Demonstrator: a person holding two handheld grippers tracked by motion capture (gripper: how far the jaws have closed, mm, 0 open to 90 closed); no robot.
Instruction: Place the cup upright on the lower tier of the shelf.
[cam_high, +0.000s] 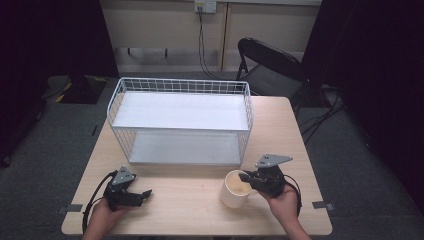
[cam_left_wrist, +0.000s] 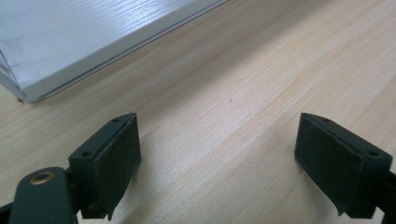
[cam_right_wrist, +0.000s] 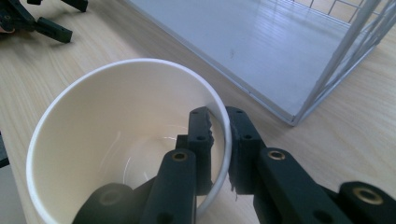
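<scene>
Right tongs (cam_right_wrist: 219, 140) pinch the white mug (cam_right_wrist: 116, 140) by its rim wall: rigid, smooth, breakable, moderately heavy; handle likely steadier. Left tongs (cam_left_wrist: 217, 158) gape wide, empty, near-left counter (cam_left_wrist: 243, 84).

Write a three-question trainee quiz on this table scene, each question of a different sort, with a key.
1. True or false: the right tool is shut on the white cup's rim, one jaw inside the cup and one outside.
2. Multiple choice: what lies between the left tool's jaws? A) a cup B) nothing but bare table C) a wire of the rack
3. Fill in: the cup stands on the table in front of the white wire ____.

Key: 1 true; 2 B; 3 rack.
</scene>
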